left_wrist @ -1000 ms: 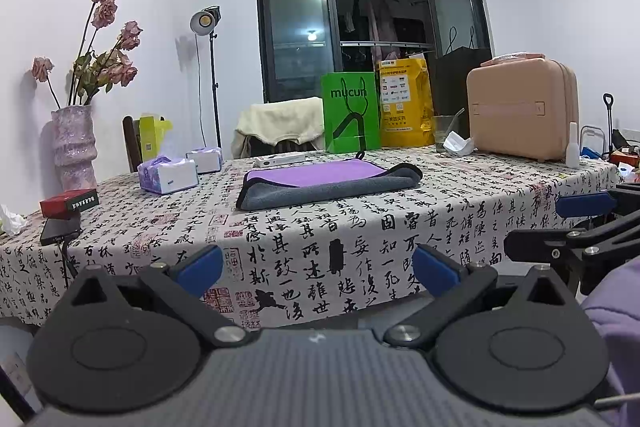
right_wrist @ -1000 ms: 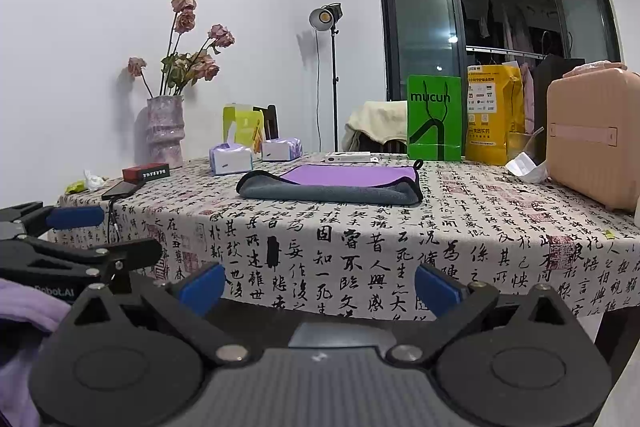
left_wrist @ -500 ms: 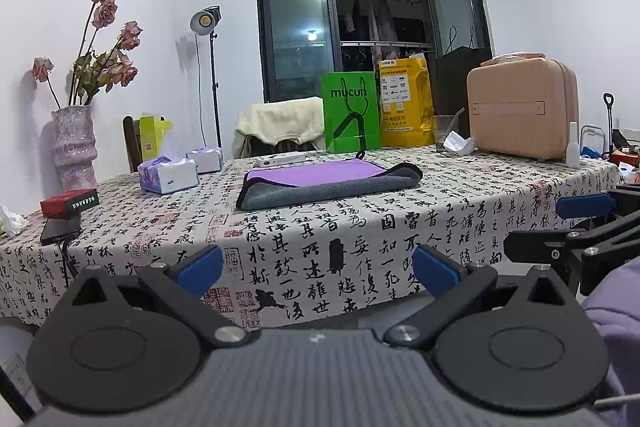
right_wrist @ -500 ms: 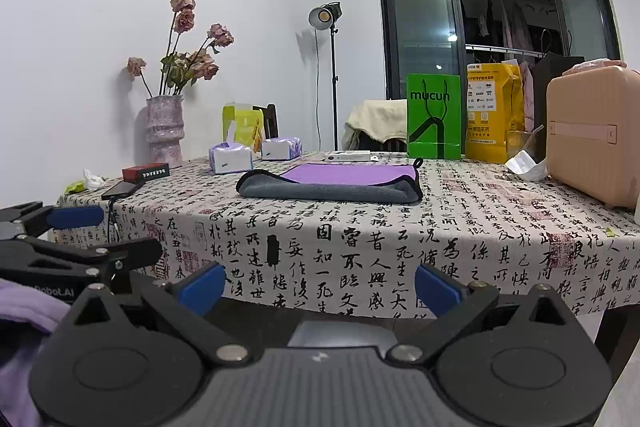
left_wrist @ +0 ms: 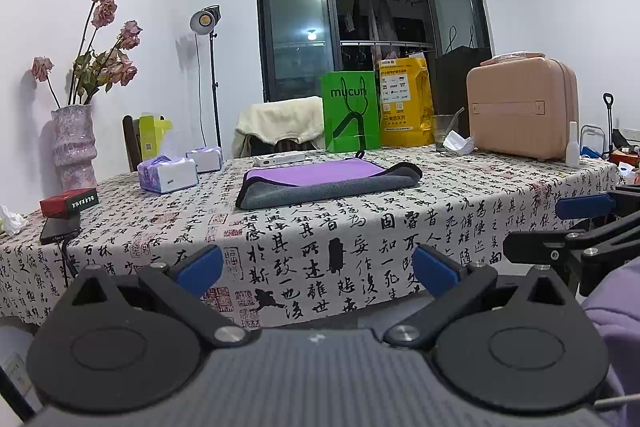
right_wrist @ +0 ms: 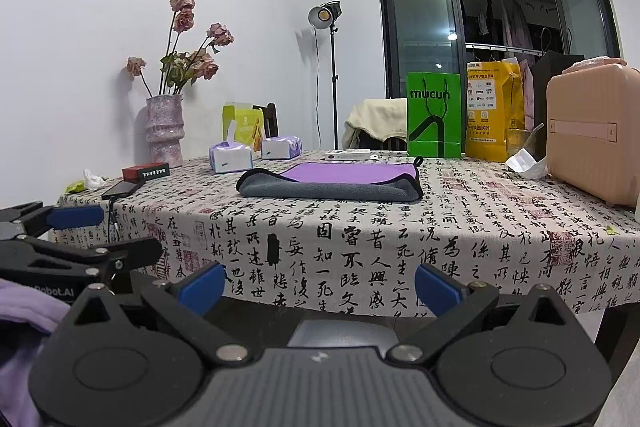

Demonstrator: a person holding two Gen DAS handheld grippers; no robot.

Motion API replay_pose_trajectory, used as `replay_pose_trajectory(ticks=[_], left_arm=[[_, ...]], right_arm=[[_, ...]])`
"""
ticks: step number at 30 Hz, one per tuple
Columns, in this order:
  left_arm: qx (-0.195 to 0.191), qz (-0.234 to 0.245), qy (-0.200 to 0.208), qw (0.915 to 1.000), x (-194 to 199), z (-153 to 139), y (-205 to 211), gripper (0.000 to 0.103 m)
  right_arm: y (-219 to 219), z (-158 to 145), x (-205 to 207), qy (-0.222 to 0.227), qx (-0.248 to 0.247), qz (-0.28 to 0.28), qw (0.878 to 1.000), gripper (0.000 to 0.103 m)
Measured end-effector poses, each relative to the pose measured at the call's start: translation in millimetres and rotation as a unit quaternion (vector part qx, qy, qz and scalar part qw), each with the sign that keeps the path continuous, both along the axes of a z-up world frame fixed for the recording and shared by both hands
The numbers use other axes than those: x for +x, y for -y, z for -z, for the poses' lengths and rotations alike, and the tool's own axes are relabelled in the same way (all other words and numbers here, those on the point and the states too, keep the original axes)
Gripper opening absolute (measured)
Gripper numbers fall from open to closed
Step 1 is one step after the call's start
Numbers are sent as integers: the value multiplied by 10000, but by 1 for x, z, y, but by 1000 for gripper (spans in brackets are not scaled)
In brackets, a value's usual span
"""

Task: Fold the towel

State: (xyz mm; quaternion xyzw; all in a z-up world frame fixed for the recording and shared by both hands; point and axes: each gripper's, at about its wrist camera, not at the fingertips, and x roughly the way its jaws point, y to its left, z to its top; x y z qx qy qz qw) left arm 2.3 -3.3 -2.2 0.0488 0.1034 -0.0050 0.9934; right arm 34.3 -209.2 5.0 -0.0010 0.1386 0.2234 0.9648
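Note:
A grey and purple towel lies folded flat on the table with the calligraphy cloth; it also shows in the right wrist view. My left gripper is open and empty, held low in front of the table's near edge. My right gripper is open and empty too, beside the left one and at the same height. Each gripper shows at the edge of the other's view: the right gripper and the left gripper.
On the table stand a vase of dried roses, tissue packs, a red box, a phone, a green bag, a yellow bag, a glass and a pink case.

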Motion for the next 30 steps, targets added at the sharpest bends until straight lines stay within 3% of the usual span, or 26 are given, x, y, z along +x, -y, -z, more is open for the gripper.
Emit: replay_pose_trajectory(ticks=[30], left_arm=[[44, -29, -152, 9999, 17, -6, -7, 103]], right_arm=[[6, -4, 14, -57, 26, 6, 10000, 103]])
